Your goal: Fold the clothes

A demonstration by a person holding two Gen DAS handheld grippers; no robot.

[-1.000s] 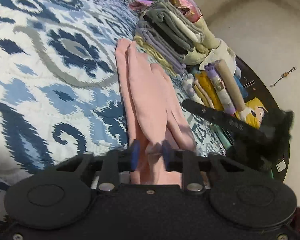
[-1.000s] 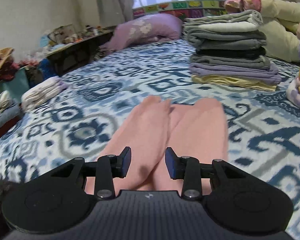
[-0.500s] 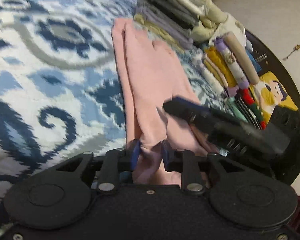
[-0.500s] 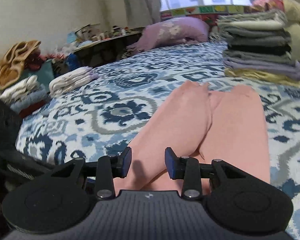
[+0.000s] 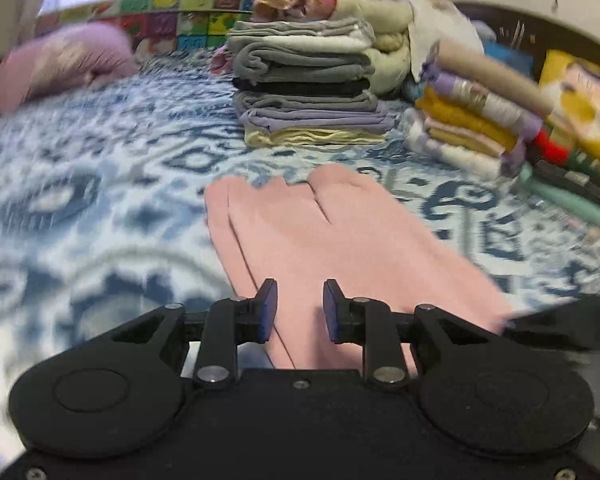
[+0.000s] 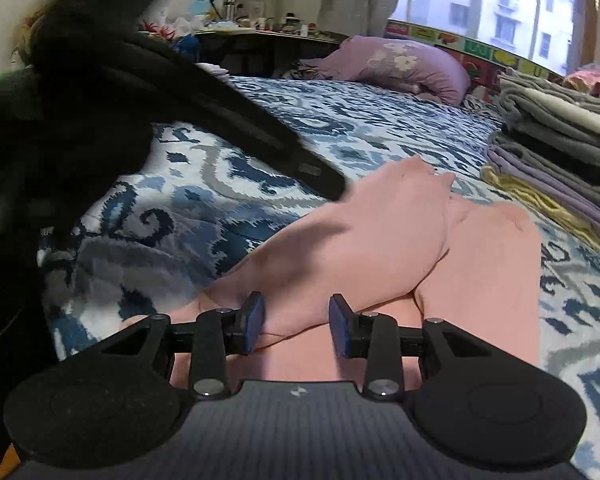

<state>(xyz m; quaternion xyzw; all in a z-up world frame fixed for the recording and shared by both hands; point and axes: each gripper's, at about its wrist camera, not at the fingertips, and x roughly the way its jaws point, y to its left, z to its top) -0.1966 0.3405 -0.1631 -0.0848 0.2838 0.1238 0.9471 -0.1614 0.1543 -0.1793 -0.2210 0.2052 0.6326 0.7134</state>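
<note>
Two jaws open | pink garment (image 5: 340, 236) on patterned bedspread (image 5: 100, 216) (folded stacks (image 5: 308, 92) behind)

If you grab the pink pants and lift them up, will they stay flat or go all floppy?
Probably floppy: the pink pants already lie in soft rumples on the bed. Likely light, thin cloth. Held by one edge, they would probably droop.

Bedspread (image 5: 60, 200) blurred in left view; pink garment's (image 6: 380, 240) near end hidden behind claw.
</note>
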